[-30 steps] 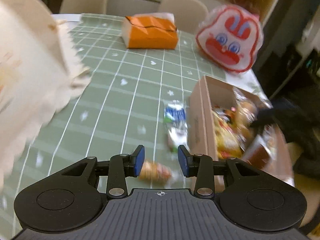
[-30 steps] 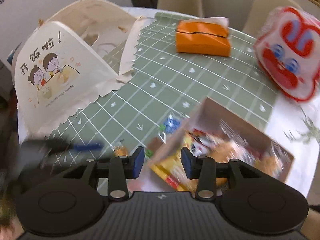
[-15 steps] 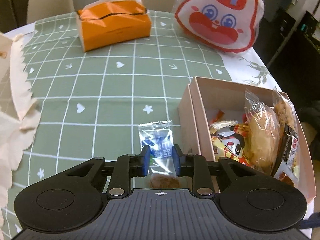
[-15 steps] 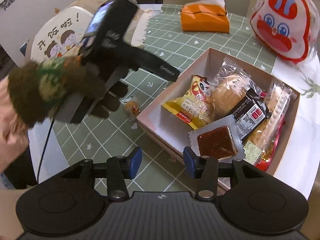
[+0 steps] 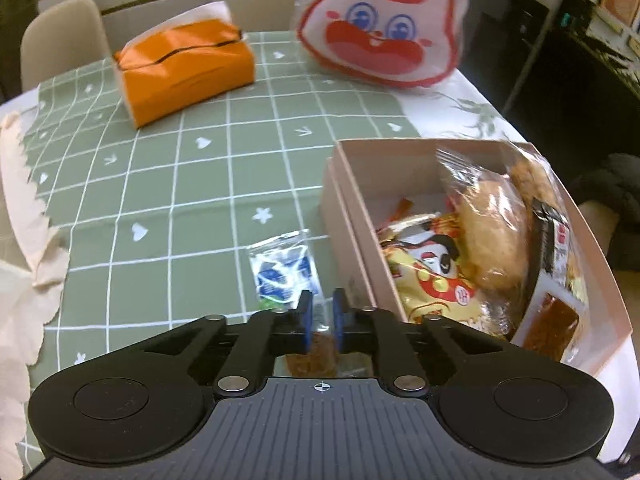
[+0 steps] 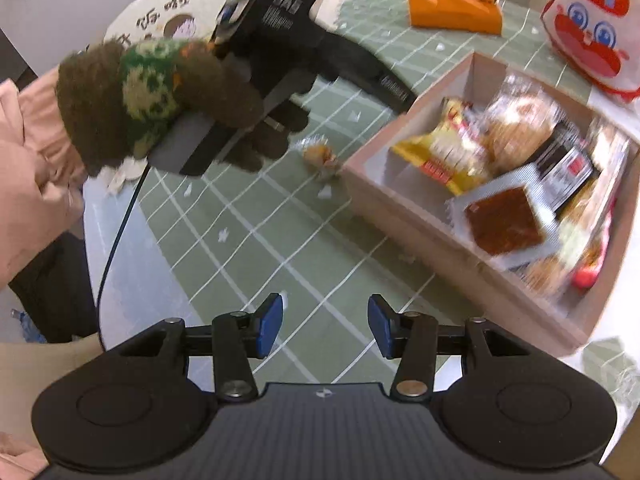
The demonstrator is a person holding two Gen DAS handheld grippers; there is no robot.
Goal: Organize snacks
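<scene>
Since half a second ago: left gripper point(image 5: 319, 322) jaws narrowed, now clamped on brown wrapped snack point(image 5: 314, 354) lying on worktop point(image 5: 192, 184) beside pink snack box point(image 5: 348, 200). Orange tissue box point(image 5: 186, 68), rabbit-face bag point(image 5: 380, 28) beyond. Blue-white packet point(image 5: 282, 270) just ahead. Right gripper point(image 6: 325, 324) jaws released, hovering near box.

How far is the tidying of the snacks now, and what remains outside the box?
Mostly done: the pink box already holds several packets, among them a yellow panda bag. In hand: the left gripper has nearly shut its fingers on the small wrapped pastry, which seems to lie on the table still. Left: that pastry and the blue-and-white packet beside the box. The right gripper is open and empty.
</scene>
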